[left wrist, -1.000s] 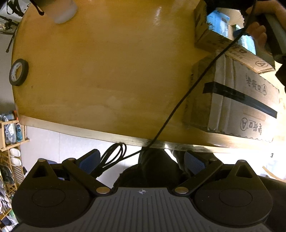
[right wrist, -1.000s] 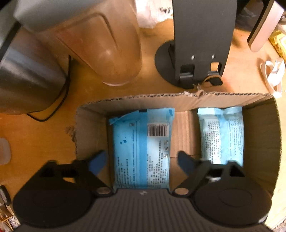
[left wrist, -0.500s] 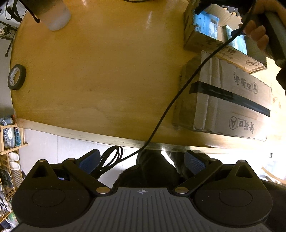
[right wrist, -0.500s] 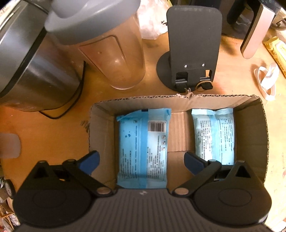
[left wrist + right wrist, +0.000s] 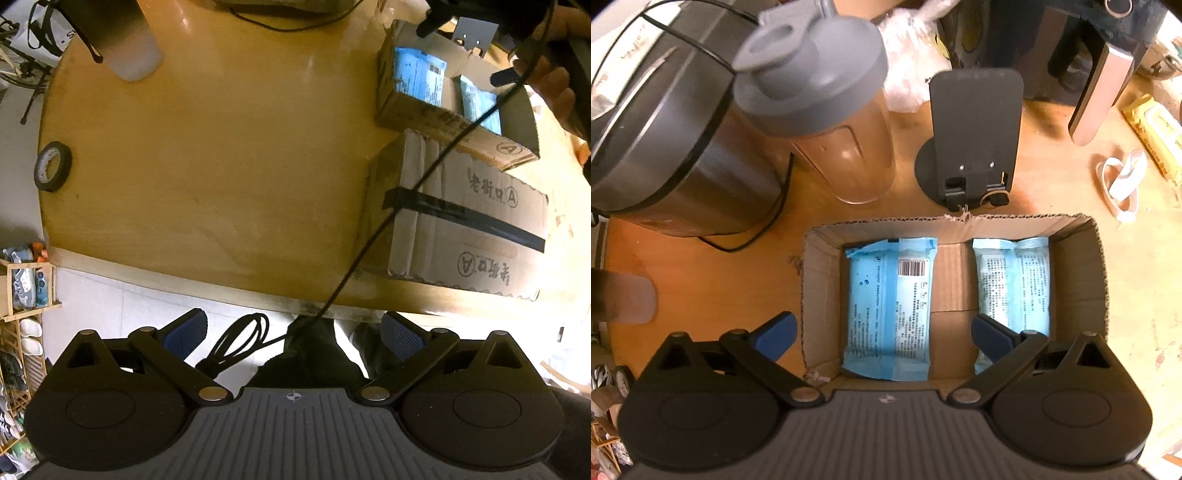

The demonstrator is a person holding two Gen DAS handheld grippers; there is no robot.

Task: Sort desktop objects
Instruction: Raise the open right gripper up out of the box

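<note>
Wooden table (image 5: 229, 155) under tape roll (image 5: 52, 166), cardboard box (image 5: 827, 295), shaker bottle (image 5: 846, 147).

steel kettle (image 5: 665, 140), shaker bottle (image 5: 827, 110), phone stand (image 5: 971, 136), possibly a cup (image 5: 133, 51)

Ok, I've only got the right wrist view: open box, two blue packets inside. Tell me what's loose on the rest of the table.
Observer: A roll of black tape lies alone near the far-left edge of the table.
Operator: Give me the left gripper's position.
Observer: The left gripper hangs off the table's near edge, fingers open and holding nothing.
Operator: Say what's on the near side of the open box.
Observer: A taped-shut carton sits right against the open box, between it and the table's edge.
</note>
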